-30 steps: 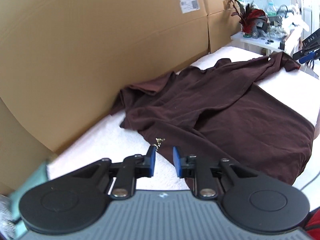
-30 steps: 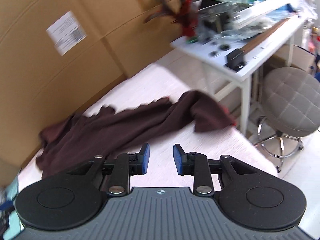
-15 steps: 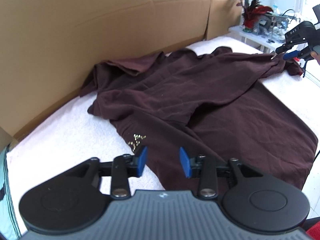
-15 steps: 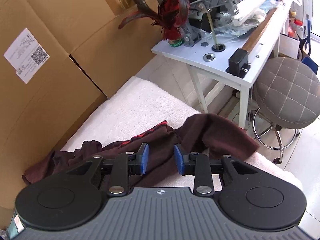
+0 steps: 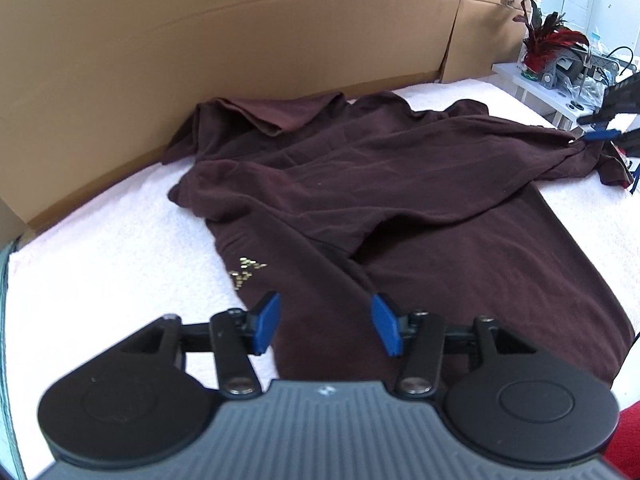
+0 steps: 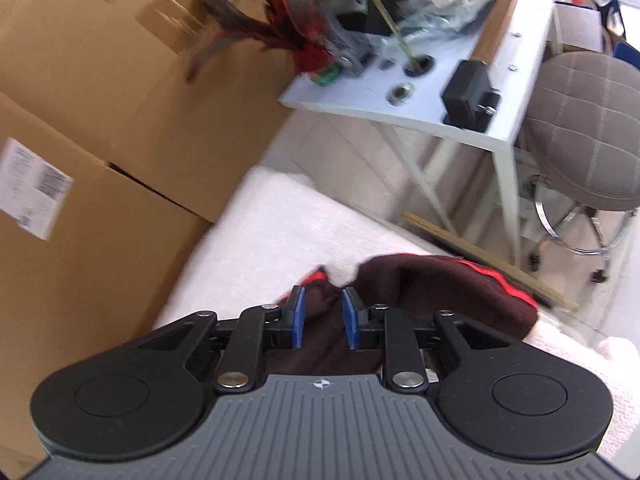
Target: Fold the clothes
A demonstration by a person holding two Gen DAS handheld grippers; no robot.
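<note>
1. Cardboard boxes [image 5: 200, 40] stand as a wall along the far side of the white towel-covered surface [image 5: 100, 248].
2. A dark brown garment [image 5: 400, 200] lies crumpled across the surface, from its near edge to the boxes.
3. The left tongs [image 5: 326, 330] hover over the garment's near part, spread wide, grasping nothing.
4. The right tongs [image 6: 322, 318] straddle a bunched, red-trimmed end of the garment at the far right; the blue pads [image 6: 298, 316] sit narrowly apart, not clamped.
</note>
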